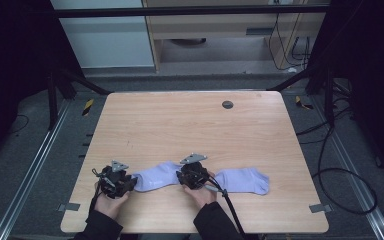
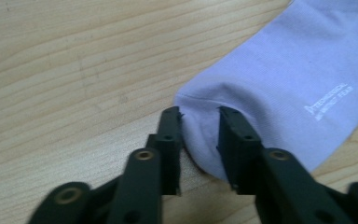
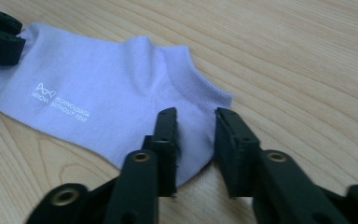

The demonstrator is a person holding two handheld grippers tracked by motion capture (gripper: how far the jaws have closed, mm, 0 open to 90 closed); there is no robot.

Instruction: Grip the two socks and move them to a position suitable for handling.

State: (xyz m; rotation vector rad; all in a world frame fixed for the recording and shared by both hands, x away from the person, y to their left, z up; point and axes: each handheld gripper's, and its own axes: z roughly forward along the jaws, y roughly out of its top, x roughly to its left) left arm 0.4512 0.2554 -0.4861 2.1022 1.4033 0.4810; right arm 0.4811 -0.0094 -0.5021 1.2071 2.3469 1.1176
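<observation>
Both tools sit at opposite ends of the left sock point(image 1: 155, 176) — left tool point(image 2: 199, 122) straddling the toe, right tool point(image 3: 196, 122) straddling the cuff, jaws narrowly apart, not pinching. Judging by this, the grasp is being set up — next both must close on the fabric before lifting it off the table point(image 1: 190, 125) toward the second sock point(image 1: 245, 180).

Counted on bench point(image 1: 180, 120): two lilac socks, one at left point(image 1: 155, 176), one at right point(image 1: 242, 180). Two hand-held tools, left tool point(image 1: 130, 184) and right tool point(image 1: 184, 178), each with two black jaws. One dark round disc point(image 1: 227, 104) near far edge.
</observation>
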